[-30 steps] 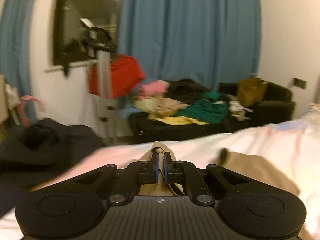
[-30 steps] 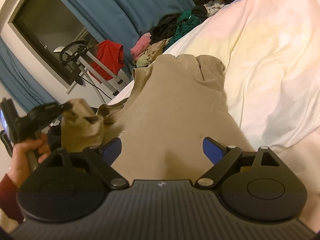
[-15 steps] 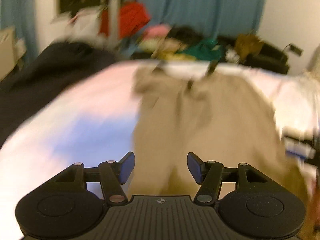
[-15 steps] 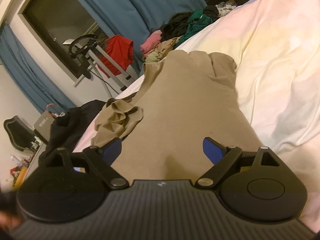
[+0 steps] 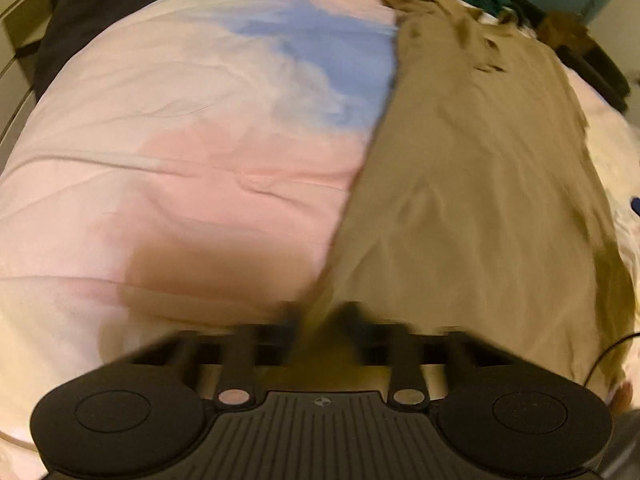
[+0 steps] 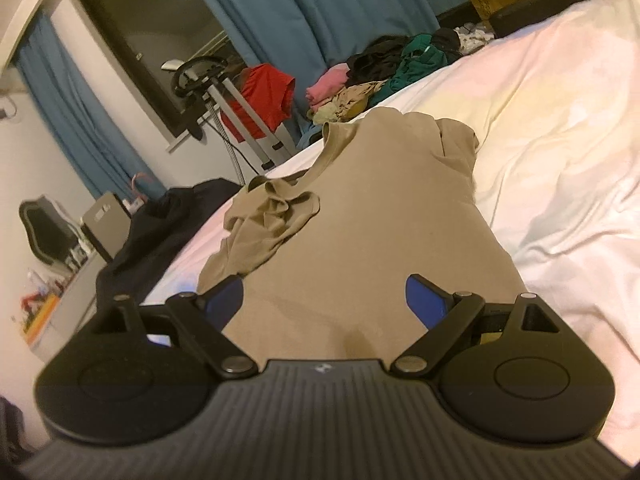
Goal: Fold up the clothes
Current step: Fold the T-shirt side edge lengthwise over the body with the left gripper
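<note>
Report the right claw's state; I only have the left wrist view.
Observer: The right claw is open. Its fingers are spread above the near end of the shirt and grip nothing.
Operator: Describe the sleeve on the left claw's side; it's a blur here.
Observer: The bunched sleeve lies in a crumpled heap on that edge of the shirt, not flat.
Operator: Check the other sleeve.
Observer: The other sleeve looks folded in over the shirt's far corner, beside the bed sheet.
</note>
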`<state>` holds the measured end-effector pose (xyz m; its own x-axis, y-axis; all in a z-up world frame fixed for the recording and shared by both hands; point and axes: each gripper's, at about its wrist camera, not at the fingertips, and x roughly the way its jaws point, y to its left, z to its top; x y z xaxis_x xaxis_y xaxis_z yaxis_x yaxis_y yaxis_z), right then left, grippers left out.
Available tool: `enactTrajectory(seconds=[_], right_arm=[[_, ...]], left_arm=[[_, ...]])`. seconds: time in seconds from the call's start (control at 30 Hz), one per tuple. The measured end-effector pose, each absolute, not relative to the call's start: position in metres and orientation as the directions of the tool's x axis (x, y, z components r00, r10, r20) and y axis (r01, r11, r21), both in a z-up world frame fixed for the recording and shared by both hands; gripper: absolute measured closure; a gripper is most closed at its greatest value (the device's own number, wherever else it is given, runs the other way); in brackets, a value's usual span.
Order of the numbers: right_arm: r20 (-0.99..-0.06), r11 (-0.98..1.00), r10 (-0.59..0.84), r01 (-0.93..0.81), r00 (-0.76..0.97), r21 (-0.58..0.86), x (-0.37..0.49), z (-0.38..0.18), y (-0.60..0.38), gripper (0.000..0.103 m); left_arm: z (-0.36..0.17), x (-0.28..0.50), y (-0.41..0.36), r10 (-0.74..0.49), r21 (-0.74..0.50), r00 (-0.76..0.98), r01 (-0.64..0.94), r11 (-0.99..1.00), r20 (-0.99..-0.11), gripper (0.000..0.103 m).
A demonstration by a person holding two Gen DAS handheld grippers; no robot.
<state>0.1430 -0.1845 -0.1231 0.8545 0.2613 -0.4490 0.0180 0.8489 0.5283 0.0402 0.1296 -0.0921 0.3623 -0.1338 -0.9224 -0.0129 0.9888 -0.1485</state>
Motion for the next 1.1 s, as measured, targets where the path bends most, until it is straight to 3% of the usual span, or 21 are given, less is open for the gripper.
enactTrajectory(seconds=[0.17, 0.37, 0.67, 0.73, 0.8, 1.1], right_arm=[[-0.471, 0.877, 0.246, 0.012, 0.847, 0.480, 0.140, -0.126, -0.174, 0.013], [-0.466, 0.879, 0.263, -0.010, 0.845, 0.477, 0.144, -0.126, -0.169, 0.013], [-0.409, 0.822, 0.345, -0.062, 0.845, 0.566, 0.142, -0.128, -0.175, 0.013], [-0.382, 0.793, 0.388, -0.093, 0.839, 0.602, 0.143, -0.130, -0.175, 0.014], [-0.367, 0.776, 0.417, -0.115, 0.832, 0.621, 0.148, -0.132, -0.173, 0.029], [-0.364, 0.807, 0.464, -0.215, 0.808, 0.551, 0.256, -0.126, -0.132, 0.030]], left_arm=[[-0.050, 0.001, 0.078, -0.038, 0.048, 0.505, 0.155, 0.987, -0.862, 0.102], [-0.006, -0.036, 0.018, -0.071, 0.082, 0.575, 0.235, 0.968, -0.815, 0.102], [-0.056, -0.040, -0.021, -0.130, 0.005, 0.534, 0.243, 0.970, -0.835, 0.102], [-0.059, -0.044, -0.012, -0.175, -0.058, 0.555, 0.223, 0.973, -0.813, 0.102], [-0.059, -0.054, -0.001, -0.214, -0.112, 0.586, 0.206, 0.972, -0.781, 0.102], [-0.066, -0.067, 0.026, -0.300, -0.246, 0.665, 0.176, 0.953, -0.684, 0.102]])
